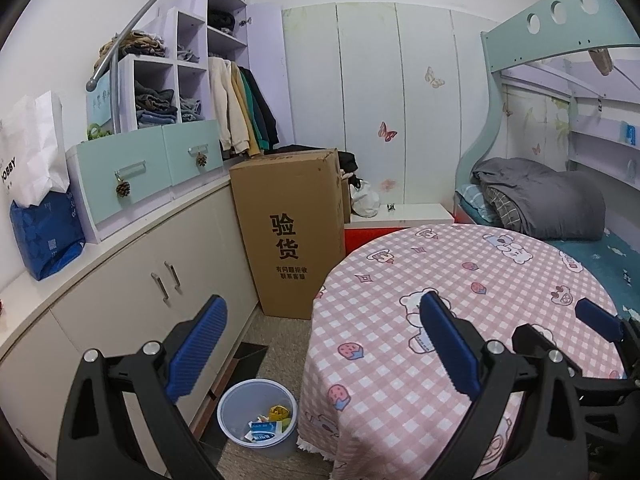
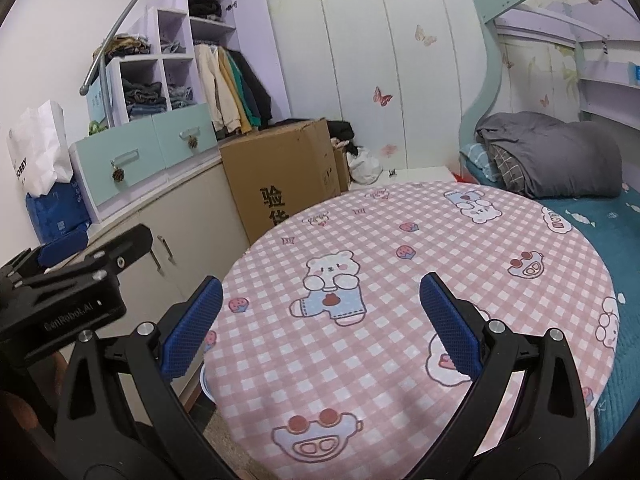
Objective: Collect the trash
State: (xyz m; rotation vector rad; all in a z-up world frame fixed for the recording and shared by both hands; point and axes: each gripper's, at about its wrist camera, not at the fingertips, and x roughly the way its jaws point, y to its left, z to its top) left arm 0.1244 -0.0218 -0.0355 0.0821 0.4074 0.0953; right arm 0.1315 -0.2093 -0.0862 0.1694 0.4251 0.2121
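A pale blue trash bin point(image 1: 256, 420) stands on the floor left of the round table, holding a blue-white wrapper point(image 1: 262, 429) and a yellow scrap point(image 1: 279, 413). My left gripper point(image 1: 320, 344) hangs open and empty above the table's left edge, the bin below it. My right gripper point(image 2: 320, 320) is open too, with nothing between its fingers, over the pink checked tablecloth point(image 2: 400, 248). The right gripper's blue pad point(image 1: 598, 318) shows at the right of the left wrist view; the left gripper's black body point(image 2: 60, 292) shows at the left of the right wrist view. No trash lies on the cloth.
A tall cardboard box point(image 1: 290, 232) stands on the floor behind the bin. Low cabinets point(image 1: 160, 280) with drawers, shelves and hanging clothes line the left wall. A bed point(image 2: 600, 220) with a grey duvet lies to the right of the table.
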